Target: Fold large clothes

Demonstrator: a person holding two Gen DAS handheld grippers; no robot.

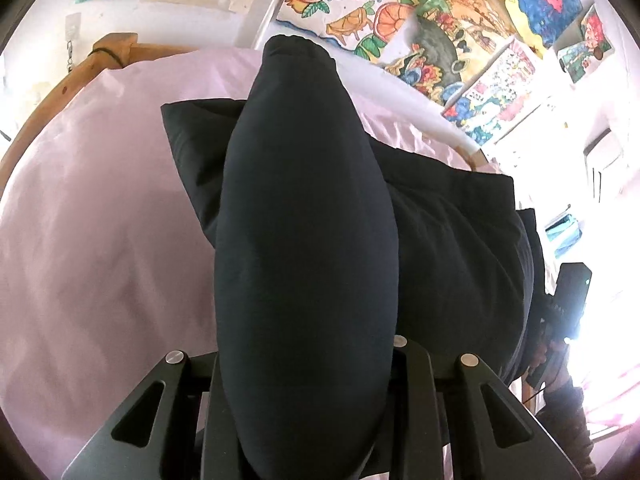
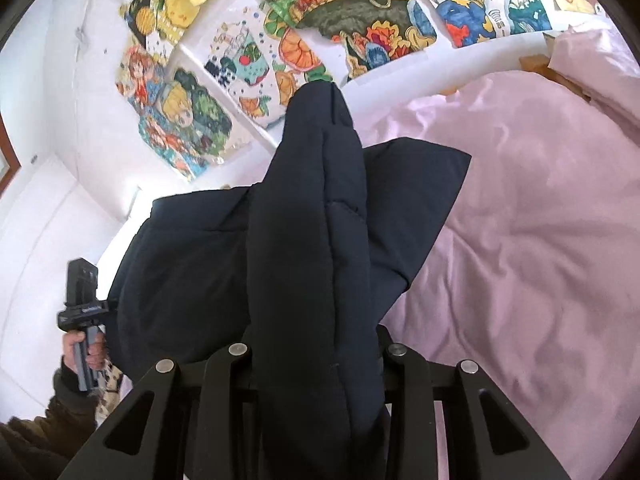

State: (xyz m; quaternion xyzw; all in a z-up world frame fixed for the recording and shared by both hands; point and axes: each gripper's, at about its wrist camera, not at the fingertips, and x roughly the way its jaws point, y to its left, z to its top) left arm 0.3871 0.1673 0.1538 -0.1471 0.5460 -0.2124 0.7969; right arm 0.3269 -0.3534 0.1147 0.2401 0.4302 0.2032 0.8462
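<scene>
- Jacket [image 1: 308, 240]: dark navy, padded, matte smooth fabric. Fills centre of left wrist view as a long puffy sleeve-like tube running from bottom edge up to a gathered cuff end at upper centre.
- Rest of jacket spreads flat behind the tube, centre to right of frame, squared corners, lying on the sheet [image 1: 100, 240].
- Left gripper [image 1: 308, 420]: black, angular plates with triangular cut-outs and round silver pins, bottom of frame. Padded tube sits between the two sides and covers the fingers; they appear clamped on the jacket, tips not visible.
- Right wrist view: jacket [image 2: 304, 248] again at centre, a thick folded bundle with quilt stitch lines and a seam, rising to a pointed top at upper centre. Flat panels fan out left and right behind it.
- Right gripper [image 2: 316, 412]: same black build, bottom centre. Bundle passes between its sides, fingers hidden under fabric, appear pinched on the jacket.
- Sheet [image 2: 520, 240]: pale pink, soft, lightly wrinkled, covers right half of right wrist view and left half of left wrist view.
- Wooden frame [image 1: 80, 76]: curved tan wood, upper left of left wrist view, dark band looped on it.
- Drawings [image 1: 400, 20]: bright coloured paper sheets with oranges, leaves, cartoon figures, stuck on white wall across top of both views.
- Hand [image 2: 82, 350] on a grey gripper handle at lower left of right wrist view, brown sleeve cuff below it.
</scene>
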